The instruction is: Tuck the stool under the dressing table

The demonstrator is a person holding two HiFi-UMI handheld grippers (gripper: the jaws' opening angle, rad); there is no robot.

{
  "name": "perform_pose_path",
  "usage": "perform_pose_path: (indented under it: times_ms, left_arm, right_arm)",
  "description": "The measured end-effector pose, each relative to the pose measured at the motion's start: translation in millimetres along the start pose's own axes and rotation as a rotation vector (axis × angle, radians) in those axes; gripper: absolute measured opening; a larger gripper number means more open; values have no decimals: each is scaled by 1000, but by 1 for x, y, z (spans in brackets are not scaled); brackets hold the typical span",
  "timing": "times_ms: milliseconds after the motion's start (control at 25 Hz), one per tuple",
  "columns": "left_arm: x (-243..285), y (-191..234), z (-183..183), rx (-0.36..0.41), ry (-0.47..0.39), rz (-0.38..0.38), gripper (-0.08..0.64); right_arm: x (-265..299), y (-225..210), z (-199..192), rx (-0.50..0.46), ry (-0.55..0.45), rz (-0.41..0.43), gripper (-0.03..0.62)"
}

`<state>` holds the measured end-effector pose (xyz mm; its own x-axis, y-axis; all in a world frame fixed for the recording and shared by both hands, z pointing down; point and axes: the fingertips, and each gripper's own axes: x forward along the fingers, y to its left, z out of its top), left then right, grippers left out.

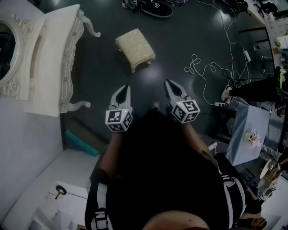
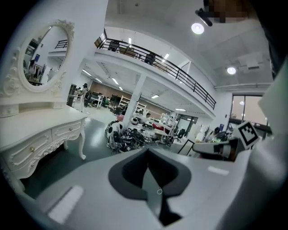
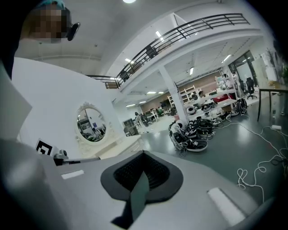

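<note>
A small cream cushioned stool (image 1: 135,47) stands on the dark floor, out in front of the white dressing table (image 1: 56,58) with its oval mirror (image 1: 8,50) at the left. Both grippers hang side by side short of the stool, apart from it. My left gripper (image 1: 122,90) is shut and empty; my right gripper (image 1: 170,84) is shut and empty too. In the left gripper view the dressing table (image 2: 40,134) shows at the left beyond the closed jaws (image 2: 147,152). The right gripper view shows the mirror (image 3: 91,126) past its closed jaws (image 3: 143,155).
White cables (image 1: 211,67) loop over the floor at the right. Black shoes (image 1: 153,8) lie at the far edge. A blue-topped table (image 1: 247,130) stands at the right and a teal box (image 1: 82,143) lies near the person's left leg. White furniture (image 1: 49,188) fills the lower left.
</note>
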<state>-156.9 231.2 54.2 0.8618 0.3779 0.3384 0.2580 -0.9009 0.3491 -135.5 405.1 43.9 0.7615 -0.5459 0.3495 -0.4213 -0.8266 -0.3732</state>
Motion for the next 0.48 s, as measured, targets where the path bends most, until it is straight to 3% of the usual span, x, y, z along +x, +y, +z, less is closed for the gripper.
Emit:
perform_pose_path:
  times_ms: [480]
  left_arm:
    - [-23,58,0,-8,12,-3,9]
  right_arm:
    - [8,24,-1,-24,-36,-55,-2]
